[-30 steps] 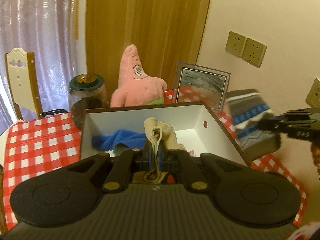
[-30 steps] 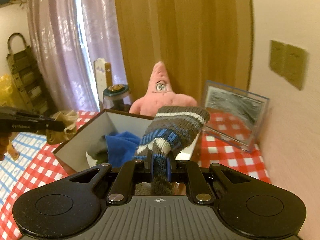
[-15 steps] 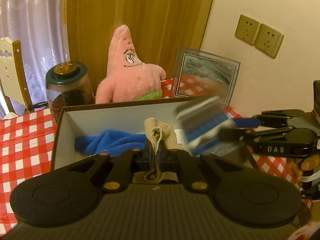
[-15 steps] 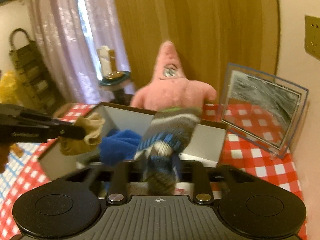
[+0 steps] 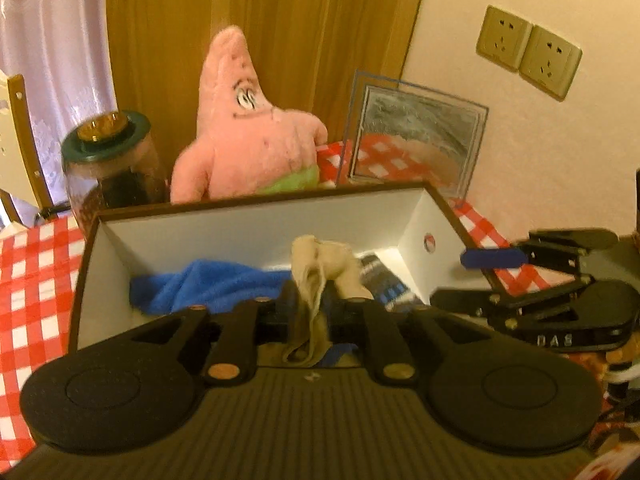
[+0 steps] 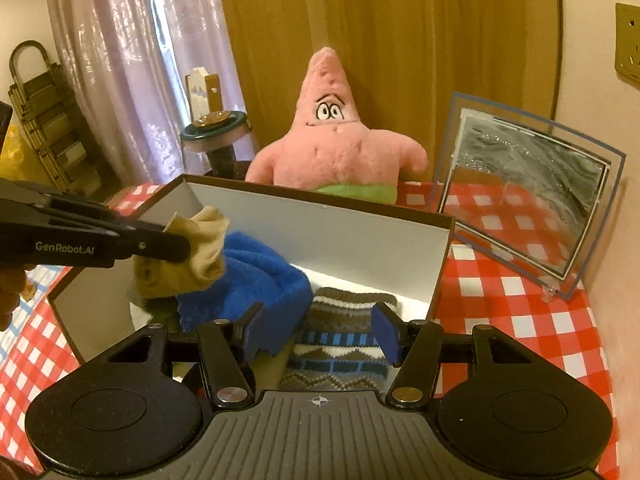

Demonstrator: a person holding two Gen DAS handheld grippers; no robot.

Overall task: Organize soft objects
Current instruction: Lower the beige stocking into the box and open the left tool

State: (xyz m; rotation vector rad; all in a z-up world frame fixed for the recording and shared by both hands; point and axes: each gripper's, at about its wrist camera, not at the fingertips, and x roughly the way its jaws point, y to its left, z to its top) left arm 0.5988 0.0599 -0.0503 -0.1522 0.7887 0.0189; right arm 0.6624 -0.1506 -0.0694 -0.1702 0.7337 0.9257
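An open brown box [image 5: 256, 232] with white walls stands on the checked table; it also shows in the right wrist view [image 6: 320, 220]. A blue fleece cloth [image 6: 256, 284] and a striped knit sock [image 6: 344, 340] lie inside it. My left gripper [image 5: 310, 312] is shut on a beige sock [image 5: 320, 268] and holds it over the box; the sock also shows in the right wrist view [image 6: 188, 252]. My right gripper [image 6: 320, 332] is open and empty just above the striped sock, at the box's right end.
A pink star plush [image 6: 336, 140] sits behind the box. A glass picture frame [image 6: 520, 200] leans at the right by the wall. A dark jar with a green lid [image 5: 108, 168] stands at the back left. A chair [image 5: 16, 140] is at the far left.
My right gripper carried the striped sock over the box, opened and let it drop inside. My left gripper kept its hold on the beige sock and moved closer over the box.
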